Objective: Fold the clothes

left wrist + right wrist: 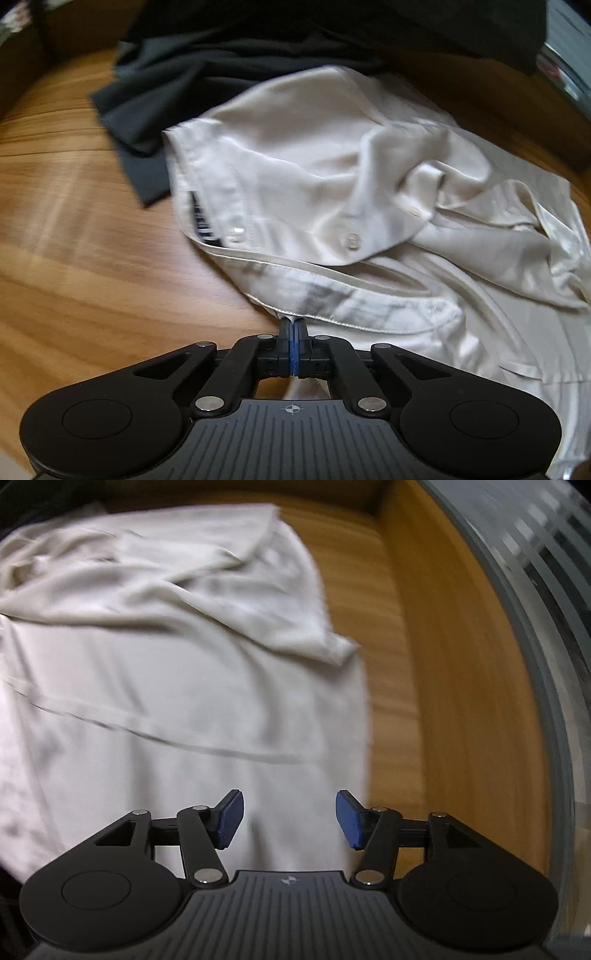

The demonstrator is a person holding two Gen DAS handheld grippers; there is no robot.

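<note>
The left gripper point(293, 325) has its fingers pinched together on the near hem of the shirt point(332, 177); a sliver of pale cloth shows between the pads, so the hold looks real, though the frame is blurred and I would not swear how deep it goes. From those fingers the shirt spreads ahead and to the right across the worktop point(74, 258), crumpled, with its buttoned placket running away from the fingertips; a dark garment point(177, 85) lies beyond it, ahead and to the left, its edge tucked under the shirt's far side. The right gripper point(290, 819) hangs with its fingers wide apart and nothing between them; a flat stretch of the shirt point(166, 664) lies directly ahead and to the left of them, its side edge just ahead of the right finger, bare worktop point(424, 664) beyond that. The right fingers are nearer that free edge, so the next pinch is likely theirs.
</note>
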